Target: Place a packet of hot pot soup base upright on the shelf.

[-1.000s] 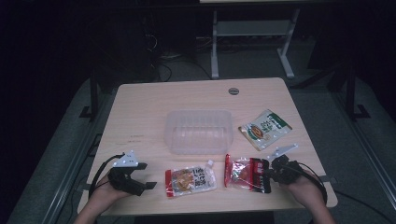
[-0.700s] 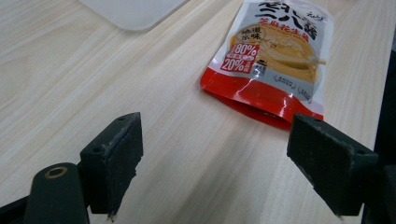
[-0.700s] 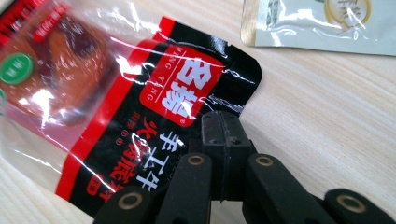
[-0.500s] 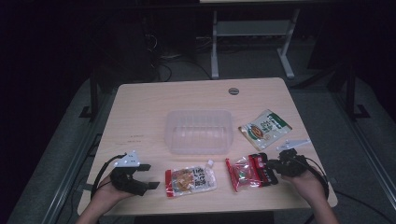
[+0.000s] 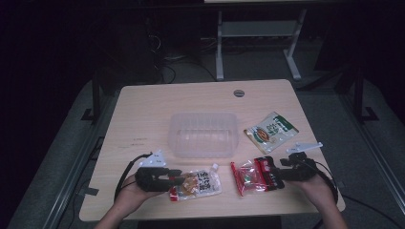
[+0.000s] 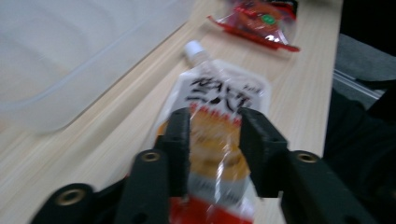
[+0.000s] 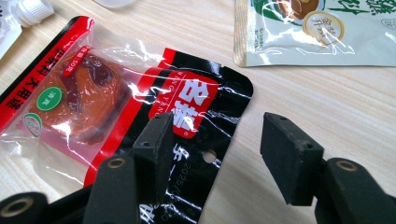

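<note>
A white and orange spouted pouch (image 5: 201, 182) (image 6: 219, 88) lies flat at the table's front, left of centre. My left gripper (image 5: 179, 178) (image 6: 215, 126) reaches over it from the left; its jaws have just been closing and now pinch the pouch's lower part between them. To the right, a red and black snack packet (image 5: 250, 175) (image 7: 93, 93) rests on the table. My right gripper (image 5: 275, 174) (image 7: 219, 135) sits at the packet's black end. Its jaws have just been opening and stand apart, one over the packet's edge, the other over bare wood.
A clear plastic container (image 5: 203, 133) (image 6: 60, 60) stands at the table's middle, just beyond both packets. A green and white packet (image 5: 271, 131) (image 7: 317, 32) lies at the right. The table's front edge is close to both hands.
My left gripper slid right onto the pouch and its jaws closed on it. My right gripper's jaws opened and let go of the red packet, which stays flat.
</note>
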